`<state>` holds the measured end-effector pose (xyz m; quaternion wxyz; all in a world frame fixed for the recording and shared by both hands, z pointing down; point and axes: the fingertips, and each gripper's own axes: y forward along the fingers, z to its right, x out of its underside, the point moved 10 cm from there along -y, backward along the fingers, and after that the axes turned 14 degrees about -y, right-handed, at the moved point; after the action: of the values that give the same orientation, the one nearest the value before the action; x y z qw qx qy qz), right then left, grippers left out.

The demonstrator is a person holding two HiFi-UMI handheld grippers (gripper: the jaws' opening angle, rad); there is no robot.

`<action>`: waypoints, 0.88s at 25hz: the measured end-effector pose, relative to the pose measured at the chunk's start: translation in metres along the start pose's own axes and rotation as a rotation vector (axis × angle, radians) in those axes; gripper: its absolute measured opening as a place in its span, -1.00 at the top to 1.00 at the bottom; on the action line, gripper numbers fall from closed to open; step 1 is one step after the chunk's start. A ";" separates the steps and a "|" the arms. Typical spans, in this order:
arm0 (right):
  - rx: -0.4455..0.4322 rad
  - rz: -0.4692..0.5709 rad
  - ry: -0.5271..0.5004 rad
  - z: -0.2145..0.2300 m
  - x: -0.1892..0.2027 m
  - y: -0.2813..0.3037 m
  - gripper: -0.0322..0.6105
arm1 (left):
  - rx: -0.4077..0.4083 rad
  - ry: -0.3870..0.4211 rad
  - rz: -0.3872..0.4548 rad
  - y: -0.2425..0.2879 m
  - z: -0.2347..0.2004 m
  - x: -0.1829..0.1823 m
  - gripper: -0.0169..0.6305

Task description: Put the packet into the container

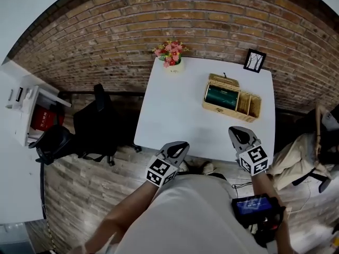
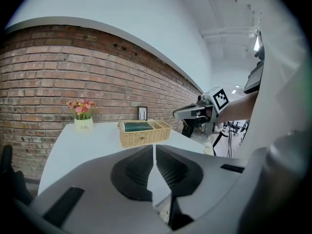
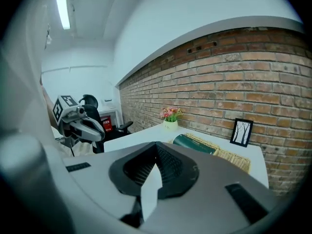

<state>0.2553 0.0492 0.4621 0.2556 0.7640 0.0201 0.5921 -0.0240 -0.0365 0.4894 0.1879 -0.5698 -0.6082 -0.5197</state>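
A dark green packet [image 1: 221, 96] lies in the left compartment of a wicker basket [image 1: 250, 105] at the far right of the white table [image 1: 180, 110]. Both grippers hover over the table's near edge, well short of the basket. My left gripper [image 1: 177, 150] is shut and empty, and so is my right gripper [image 1: 241, 136]. In the left gripper view the shut jaws [image 2: 154, 152] point toward the basket [image 2: 141, 139] and packet [image 2: 138, 126]. In the right gripper view the jaws [image 3: 156, 152] are closed with nothing between them, the packet [image 3: 195, 144] beyond.
A flower pot [image 1: 170, 54] and a small picture frame [image 1: 255, 60] stand at the table's far edge by the brick wall. A black office chair [image 1: 98, 123] and a white cabinet [image 1: 24, 110] are on the left. A beige bag [image 1: 296, 157] sits on the right.
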 end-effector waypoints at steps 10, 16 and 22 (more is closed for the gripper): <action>0.004 0.055 0.142 -0.026 0.045 -0.050 0.87 | 0.071 0.058 -0.037 0.040 0.029 -0.012 0.87; 0.015 0.062 0.152 -0.027 0.060 -0.061 0.87 | 0.117 0.090 -0.057 0.065 0.048 -0.009 0.87; 0.019 0.078 0.140 -0.019 0.063 -0.061 0.87 | 0.132 0.097 -0.068 0.079 0.057 -0.010 0.87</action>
<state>0.2736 0.1296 0.4964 0.2229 0.7234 0.0139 0.6533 0.0694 -0.0082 0.4922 0.2369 -0.5094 -0.6503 -0.5115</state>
